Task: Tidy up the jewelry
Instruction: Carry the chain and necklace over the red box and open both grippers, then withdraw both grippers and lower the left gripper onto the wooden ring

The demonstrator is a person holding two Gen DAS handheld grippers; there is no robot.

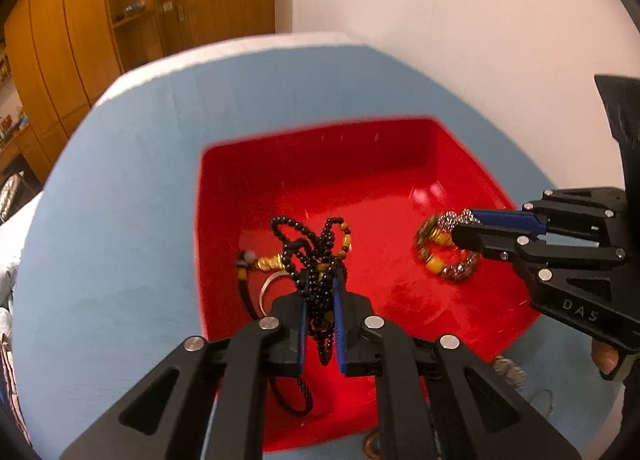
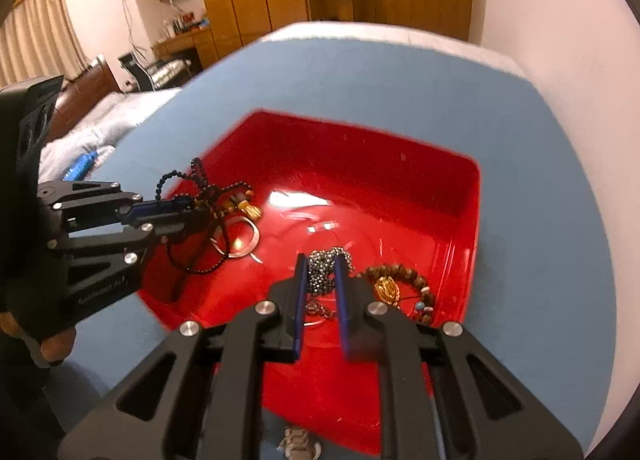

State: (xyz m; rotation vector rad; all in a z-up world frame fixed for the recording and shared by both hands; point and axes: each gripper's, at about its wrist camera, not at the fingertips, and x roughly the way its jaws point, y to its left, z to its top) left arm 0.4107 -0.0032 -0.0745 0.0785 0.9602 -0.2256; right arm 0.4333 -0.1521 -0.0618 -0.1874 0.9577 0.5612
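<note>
While both grippers hang over the red tray (image 1: 400,148), each is clamped on a piece of jewelry. The left gripper (image 1: 320,300) has its jaws pinched nearly together on a black bead strand (image 1: 316,248), which bunches up between the blue pads and loops loosely above and below them. The right gripper (image 2: 322,284) is likewise nearly closed, on a silver bead chain (image 2: 324,266) bundled between its fingers.

Beneath the left gripper, on the tray floor, lie a gold charm (image 1: 270,262), a dark cord (image 1: 280,396) and a thin metal bangle (image 2: 240,240). Under the right one sits a brown bead bracelet (image 2: 396,276) with amber beads.

Both strands look light and entirely limp, so they will sag, swing and snag on neighbours. The black strand seems tangled with the gold charm's cord, and lifting one may drag the other. Round beads are slippery against flat pads; a bunched clump, as held now, probably grips better than a single line of beads. The tray rests on a blue surface (image 1: 132,180).
</note>
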